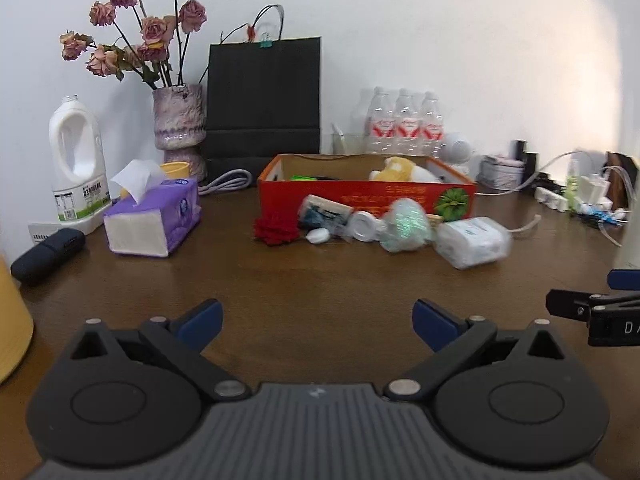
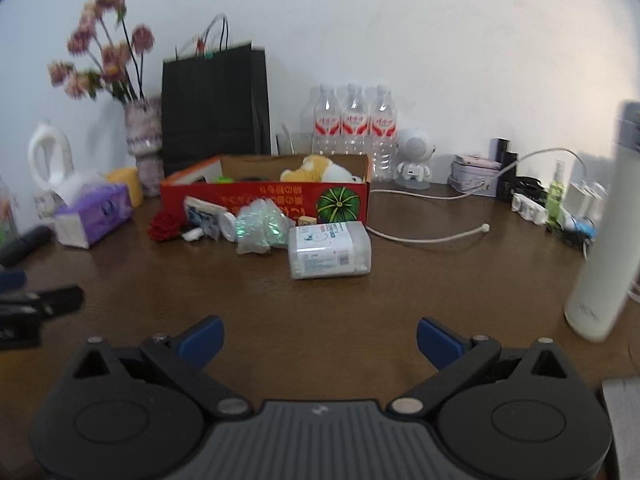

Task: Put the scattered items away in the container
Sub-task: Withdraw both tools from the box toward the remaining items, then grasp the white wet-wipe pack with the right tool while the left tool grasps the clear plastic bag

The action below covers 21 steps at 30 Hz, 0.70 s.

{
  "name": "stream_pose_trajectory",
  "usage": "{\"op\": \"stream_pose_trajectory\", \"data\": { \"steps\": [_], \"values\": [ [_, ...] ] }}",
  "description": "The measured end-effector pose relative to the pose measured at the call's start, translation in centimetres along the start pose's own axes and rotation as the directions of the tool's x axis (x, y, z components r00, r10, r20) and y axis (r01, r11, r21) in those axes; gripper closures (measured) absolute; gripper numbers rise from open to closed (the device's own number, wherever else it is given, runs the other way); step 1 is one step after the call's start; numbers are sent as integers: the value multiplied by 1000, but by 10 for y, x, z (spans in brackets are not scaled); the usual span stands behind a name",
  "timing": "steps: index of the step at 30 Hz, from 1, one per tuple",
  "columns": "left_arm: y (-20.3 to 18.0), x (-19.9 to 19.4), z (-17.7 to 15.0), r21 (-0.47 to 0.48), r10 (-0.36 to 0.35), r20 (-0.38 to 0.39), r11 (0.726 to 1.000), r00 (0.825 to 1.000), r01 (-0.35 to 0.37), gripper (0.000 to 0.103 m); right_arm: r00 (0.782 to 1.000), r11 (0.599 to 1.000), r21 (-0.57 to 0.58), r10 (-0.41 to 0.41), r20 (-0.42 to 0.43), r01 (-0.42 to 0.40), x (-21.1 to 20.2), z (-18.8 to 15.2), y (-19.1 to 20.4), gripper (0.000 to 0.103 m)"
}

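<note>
We hold the left gripper [image 1: 318,322] and right gripper [image 2: 320,340] spread and empty, approaching the scattered items lying just before the red box [image 2: 264,196]; next, grasping the nearest wipes pack [image 2: 330,250].

Open red carton [image 2: 264,196] holds a yellow plush [image 2: 310,170]; red flower [image 2: 164,226], shiny bag [image 2: 260,226] and wipes pack [image 2: 330,250] lie just before it

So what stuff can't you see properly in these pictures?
- Inside the red box: both views, its front wall hides the bottom; only a plush toy pokes up.
- Shiny wrapped bundle: left view, blurred, contents unclear.
- Flowers: right view, smeared by blur.
- White bottle: right view, blurred and cut by the edge.
- Print on the white packet: too small to read.
</note>
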<state>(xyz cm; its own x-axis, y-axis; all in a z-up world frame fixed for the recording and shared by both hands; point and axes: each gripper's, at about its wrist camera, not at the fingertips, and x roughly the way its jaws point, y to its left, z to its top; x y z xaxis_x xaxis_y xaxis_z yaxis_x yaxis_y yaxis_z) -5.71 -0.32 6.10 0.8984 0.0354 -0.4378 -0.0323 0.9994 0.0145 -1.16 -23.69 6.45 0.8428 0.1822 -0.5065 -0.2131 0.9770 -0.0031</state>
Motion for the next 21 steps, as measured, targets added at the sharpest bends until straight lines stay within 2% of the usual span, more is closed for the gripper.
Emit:
{"op": "stream_pose_trajectory", "data": {
  "steps": [2, 5, 8, 11, 13, 14, 15, 16, 17, 18, 20, 21],
  "values": [
    [4, 18, 13, 5, 0, -8, 1000, 1000, 0, 0, 1000, 999, -33, -6, -22, 5, 28, 16, 1, 0],
    [3, 49, 34, 8, -37, -18, 999, 999, 38, 0, 999, 999, -51, -11, -38, 9, 67, 39, 0, 0],
    [-9, 83, 52, 48, -102, -19, 994, 995, 102, 0, 999, 999, -52, -4, -52, 1, 103, 57, -2, 0],
    [-30, 117, 68, 111, -193, -23, 975, 981, 195, 0, 997, 997, -68, 15, -81, -21, 137, 63, -4, 0],
    [-43, 139, 76, 131, -256, -51, 956, 965, 261, 2, 994, 998, -63, -2, -109, -5, 154, 66, -7, 4],
    [-50, 150, 78, 136, -284, -72, 947, 956, 291, 5, 994, 999, -48, 11, -112, -16, 158, 66, -10, 10],
    [-56, 161, 80, 143, -303, -95, 939, 948, 314, 8, 993, 999, -32, 35, -109, -38, 159, 65, -12, 22],
    [-63, 172, 81, 147, -310, -118, 934, 943, 325, 17, 992, 998, -7, 65, -106, -66, 160, 64, -17, 21],
    [-68, 180, 81, 148, -306, -138, 934, 942, 325, 33, 992, 997, 8, 72, -102, -71, 158, 63, -20, 21],
    [-73, 187, 81, 141, -302, -158, 935, 940, 325, 41, 993, 998, 16, 64, -94, -63, 155, 62, -22, 22],
    [-76, 196, 79, 109, -315, -189, 934, 930, 339, 76, 996, 999, 17, 39, -81, -38, 145, 59, -26, 22],
    [-75, 197, 78, 93, -323, -191, 934, 927, 345, 78, 997, 999, 28, 34, -74, -32, 139, 58, -29, 22]
  ]
}}
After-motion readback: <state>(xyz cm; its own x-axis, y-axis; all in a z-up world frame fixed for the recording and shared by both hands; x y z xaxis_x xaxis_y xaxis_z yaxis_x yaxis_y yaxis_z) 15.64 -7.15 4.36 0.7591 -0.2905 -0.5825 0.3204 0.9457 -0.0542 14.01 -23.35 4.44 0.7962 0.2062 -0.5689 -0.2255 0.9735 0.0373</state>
